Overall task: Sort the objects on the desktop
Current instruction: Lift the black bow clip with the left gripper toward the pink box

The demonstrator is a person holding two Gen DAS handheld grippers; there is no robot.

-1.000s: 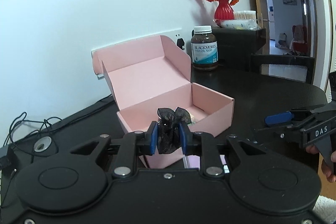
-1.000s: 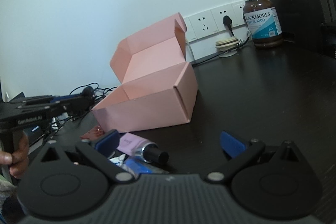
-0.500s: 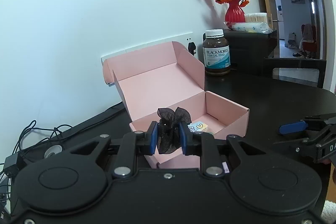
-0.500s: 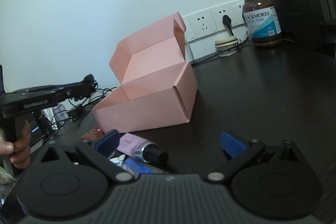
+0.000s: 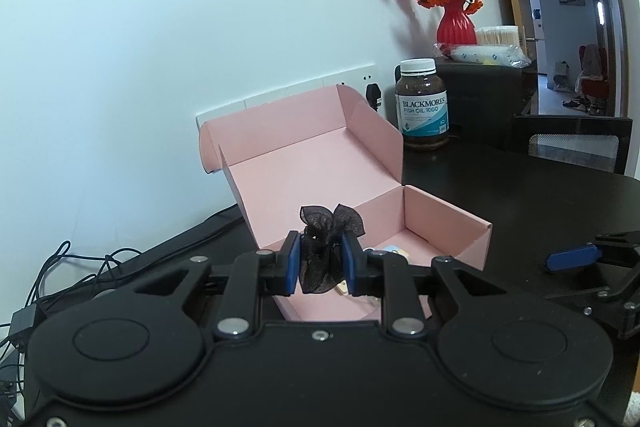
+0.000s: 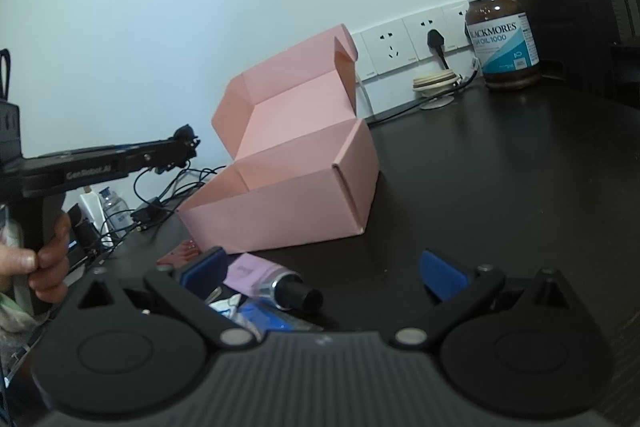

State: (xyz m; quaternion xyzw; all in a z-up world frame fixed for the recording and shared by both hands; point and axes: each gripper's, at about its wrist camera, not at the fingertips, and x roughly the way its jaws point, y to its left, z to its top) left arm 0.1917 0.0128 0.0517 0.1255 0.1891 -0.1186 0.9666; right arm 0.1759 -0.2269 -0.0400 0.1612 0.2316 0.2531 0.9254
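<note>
Since a moment ago your left tool (image 5: 319,263), clenched on the black bow (image 5: 326,247), came nearer above the pink box (image 5: 444,227) for dropping it inside, while your right tool (image 6: 320,273) waits released before the box.

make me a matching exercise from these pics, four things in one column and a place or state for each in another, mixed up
Things:
1. black mesh bow
2. pink box
3. fish oil bottle
4. right gripper

Places or states:
A. lid flipped up, open
B. jaws spread wide, nothing gripped
C. upright by the wall sockets
D. pinched between the left gripper's pads

Pairs: 1-D, 2-A, 3-C, 4-B
</note>
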